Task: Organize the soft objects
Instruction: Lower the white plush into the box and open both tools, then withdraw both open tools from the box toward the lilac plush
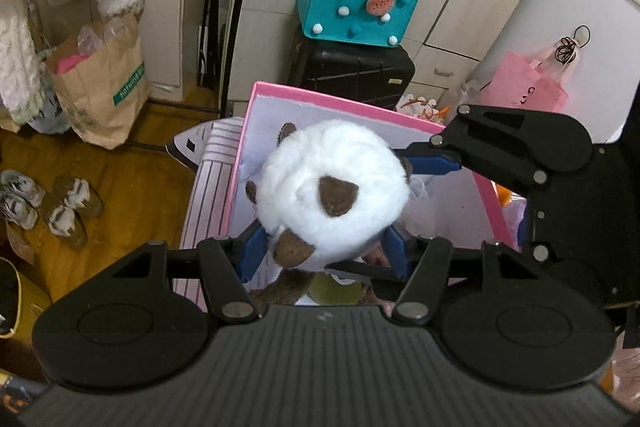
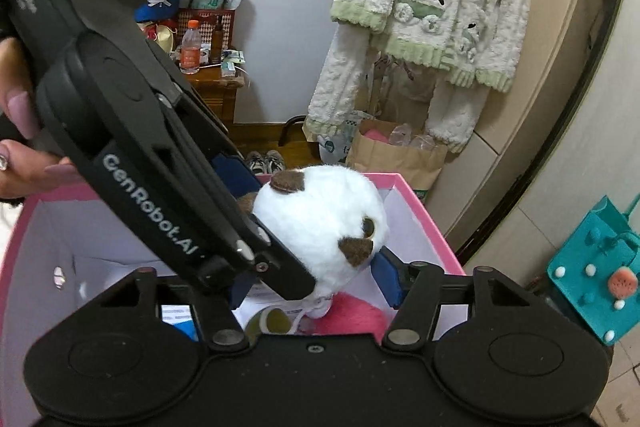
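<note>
One round, fluffy white plush (image 1: 328, 187) with brown felt patches hangs over the open pink box (image 1: 244, 147), a rigid cardboard one lined white. Both hand-held grippers pinch it, the left (image 1: 324, 247) and the right (image 2: 316, 281), blue pads pressed into its fur. Inside the box lie papers and a pink furry toy (image 2: 352, 319).

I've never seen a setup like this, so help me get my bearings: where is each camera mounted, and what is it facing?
Left wrist: sits on the left claw, looking down at the white plush toy over the pink box; the right claw enters from the right.
Right wrist: sits on the right claw, facing the plush toy; the left claw and fingers show.
Shared: toy, box, both claws.
</note>
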The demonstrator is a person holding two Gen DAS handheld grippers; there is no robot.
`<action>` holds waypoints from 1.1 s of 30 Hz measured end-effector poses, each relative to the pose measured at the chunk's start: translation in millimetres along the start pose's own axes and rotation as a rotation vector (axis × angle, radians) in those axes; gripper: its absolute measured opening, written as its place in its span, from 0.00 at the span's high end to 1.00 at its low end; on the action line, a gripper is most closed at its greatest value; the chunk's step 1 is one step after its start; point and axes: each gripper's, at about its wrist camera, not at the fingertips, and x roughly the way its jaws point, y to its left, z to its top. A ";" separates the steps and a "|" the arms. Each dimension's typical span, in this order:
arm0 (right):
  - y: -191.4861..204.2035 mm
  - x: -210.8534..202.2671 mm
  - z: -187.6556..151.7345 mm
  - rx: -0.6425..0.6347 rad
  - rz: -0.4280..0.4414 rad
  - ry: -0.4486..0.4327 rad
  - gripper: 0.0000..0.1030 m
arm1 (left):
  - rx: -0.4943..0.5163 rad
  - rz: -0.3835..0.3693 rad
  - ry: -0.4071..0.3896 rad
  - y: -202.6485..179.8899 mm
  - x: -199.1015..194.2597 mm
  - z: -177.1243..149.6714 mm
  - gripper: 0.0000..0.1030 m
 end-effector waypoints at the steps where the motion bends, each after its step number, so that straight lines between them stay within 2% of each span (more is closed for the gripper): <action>1: -0.8 1.4 -0.5 0.001 -0.002 -0.002 0.36 | 0.003 0.009 -0.007 -1.4 0.2 -0.4 0.43; 10: -5.9 7.2 -2.0 0.056 -0.080 0.019 0.32 | -0.002 0.078 -0.086 -12.1 -7.8 -9.4 0.40; 18: -1.7 -17.3 -8.8 0.164 -0.116 -0.007 0.32 | 0.054 0.126 -0.142 -25.6 -34.1 -16.0 0.40; 29: 11.2 -80.1 -19.1 0.356 -0.064 -0.019 0.32 | 0.140 0.131 -0.125 -50.9 -74.8 -23.6 0.40; 33: 15.1 -107.0 -21.3 0.420 -0.049 -0.027 0.32 | 0.171 0.093 -0.095 -60.0 -96.0 -25.2 0.40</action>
